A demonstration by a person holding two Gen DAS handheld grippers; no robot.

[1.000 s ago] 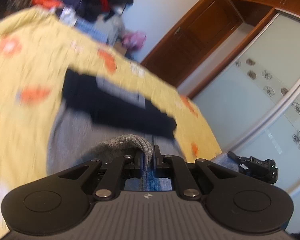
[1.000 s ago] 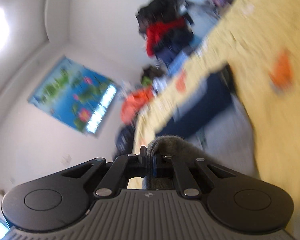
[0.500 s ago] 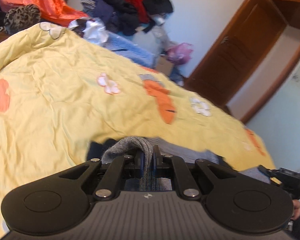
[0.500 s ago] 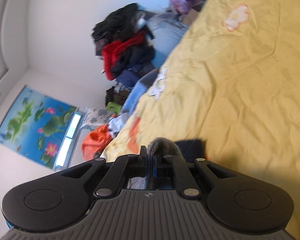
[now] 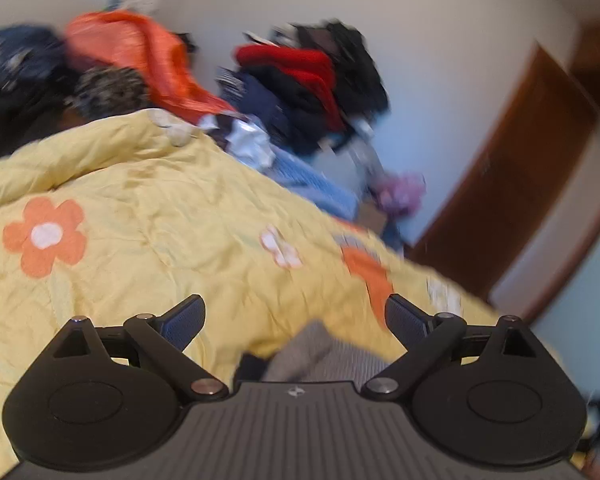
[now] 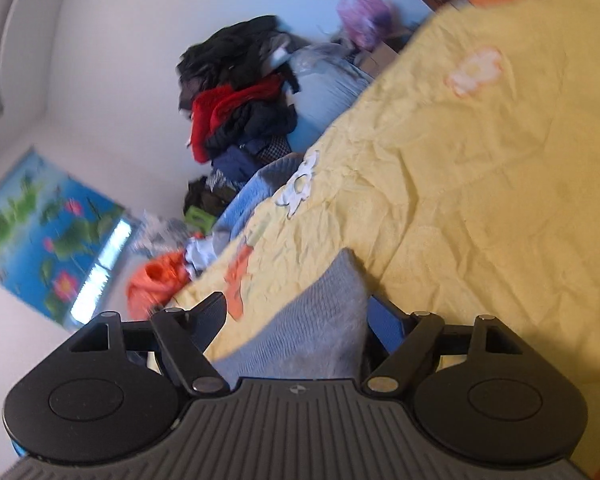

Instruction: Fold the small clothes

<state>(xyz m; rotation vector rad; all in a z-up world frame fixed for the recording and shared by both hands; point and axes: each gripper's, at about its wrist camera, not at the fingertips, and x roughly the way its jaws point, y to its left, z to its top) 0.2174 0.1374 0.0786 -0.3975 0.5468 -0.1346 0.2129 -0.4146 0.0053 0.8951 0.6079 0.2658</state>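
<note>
left gripper (image 5: 294,322): jaws caught mid-opening and spread wide; nothing is pinched, the grey garment (image 5: 320,354) just lies low between the fingers, clear of both pads

right gripper (image 6: 296,316): jaws also opening; a grey fold (image 6: 324,320) stands up between them and seems to brush the blue pad on the right, while the other finger (image 6: 212,314) is well clear, so it's let go, not clamped

garment spot: lying on the yellow quilt (image 5: 160,216), right at the near end under both tools; a dark bit (image 5: 246,364) is seen beside the grey in the left view

quilt edges: far edge is lined with a blue blanket (image 5: 312,186); the side edge runs down toward the wooden door (image 5: 512,184)

open room: a big bare stretch of quilt is left ahead of both grippers, only printed orange flowers (image 5: 44,236) on it

clutter: clothes pile (image 6: 240,96) and an orange bag (image 5: 140,52) are stacked against the wall past the far edge, well apart from the garment
</note>
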